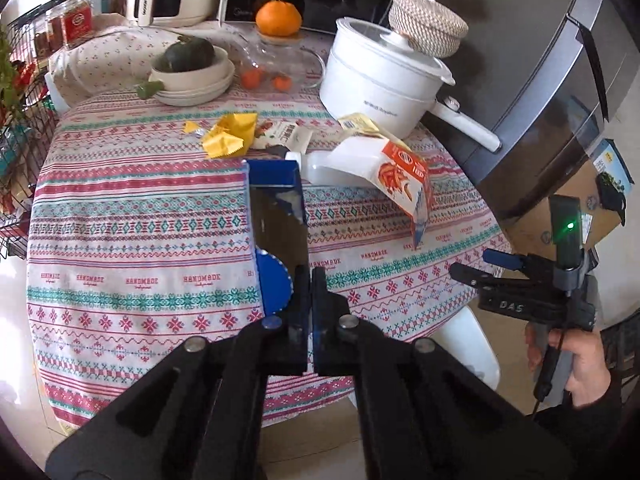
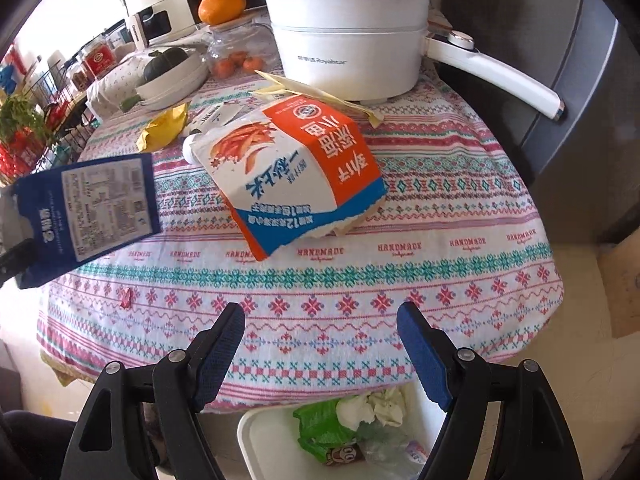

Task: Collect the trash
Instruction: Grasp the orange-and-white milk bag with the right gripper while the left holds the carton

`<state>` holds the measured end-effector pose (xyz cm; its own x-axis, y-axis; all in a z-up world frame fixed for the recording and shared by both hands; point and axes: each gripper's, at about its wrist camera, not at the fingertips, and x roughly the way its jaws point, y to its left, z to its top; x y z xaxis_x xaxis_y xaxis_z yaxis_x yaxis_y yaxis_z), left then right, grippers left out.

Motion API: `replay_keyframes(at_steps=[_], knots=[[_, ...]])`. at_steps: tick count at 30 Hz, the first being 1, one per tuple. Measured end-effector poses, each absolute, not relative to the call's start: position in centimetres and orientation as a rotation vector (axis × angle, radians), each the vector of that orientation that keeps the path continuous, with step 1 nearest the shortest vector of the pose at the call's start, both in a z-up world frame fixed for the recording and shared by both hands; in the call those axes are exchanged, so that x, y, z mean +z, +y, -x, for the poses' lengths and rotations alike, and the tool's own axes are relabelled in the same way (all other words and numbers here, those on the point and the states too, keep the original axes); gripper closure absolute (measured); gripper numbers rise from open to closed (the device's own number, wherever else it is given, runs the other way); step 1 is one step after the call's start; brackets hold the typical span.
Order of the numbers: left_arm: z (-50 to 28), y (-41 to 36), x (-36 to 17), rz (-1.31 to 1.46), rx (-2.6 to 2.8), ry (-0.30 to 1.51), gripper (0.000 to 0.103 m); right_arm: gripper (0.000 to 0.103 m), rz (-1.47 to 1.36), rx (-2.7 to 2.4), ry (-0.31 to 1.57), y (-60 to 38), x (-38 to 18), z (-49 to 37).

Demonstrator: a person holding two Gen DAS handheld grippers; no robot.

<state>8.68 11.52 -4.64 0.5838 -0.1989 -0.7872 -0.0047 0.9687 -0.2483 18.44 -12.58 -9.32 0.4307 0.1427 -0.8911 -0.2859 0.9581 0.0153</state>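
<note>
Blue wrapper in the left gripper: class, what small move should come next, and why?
Probably carry the blue wrapper, pinched in the shut left gripper and clear of the table, over to the white bin below the table edge, which already holds trash, then release it.
</note>
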Motion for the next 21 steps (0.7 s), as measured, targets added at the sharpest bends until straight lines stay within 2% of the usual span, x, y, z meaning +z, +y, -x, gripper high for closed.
replay_keyframes(at_steps=[8,11,14,16,18,19,21], knots=[[-8.9,14.0,-5.7,0.273,-0.079,0.935,0.102,0.023,0.257,0.226,1.001,-6.7,-11.1,-21.0],[-8.9,14.3,-5.5,0.28,-0.082,0.937,0.102,0.026,0.29,0.2,0.957,-5.6,-11.7,-22.0],[-8.7,14.1,-5.4,0.272,-0.085,0.933,0.102,0.039,0.299,0.164,0.918,-5.3,-12.1,-22.8],[-8.6,13.8,-5.5,0.259,-0.087,0.93,0.102,0.06,0.289,0.144,0.922,-5.7,-12.4,-23.3],[-8.5,13.5,-5.4,0.245,-0.086,0.927,0.102,0.073,0.267,0.131,0.933,-6.4,-12.6,-23.7],[-8.4,13.3,-5.4,0.242,-0.086,0.926,0.102,0.079,0.261,0.122,0.928,-6.8,-12.5,-23.7],[-8.4,13.0,-5.3,0.237,-0.092,0.925,0.102,0.083,0.251,0.127,0.908,-7.3,-11.9,-23.4]])
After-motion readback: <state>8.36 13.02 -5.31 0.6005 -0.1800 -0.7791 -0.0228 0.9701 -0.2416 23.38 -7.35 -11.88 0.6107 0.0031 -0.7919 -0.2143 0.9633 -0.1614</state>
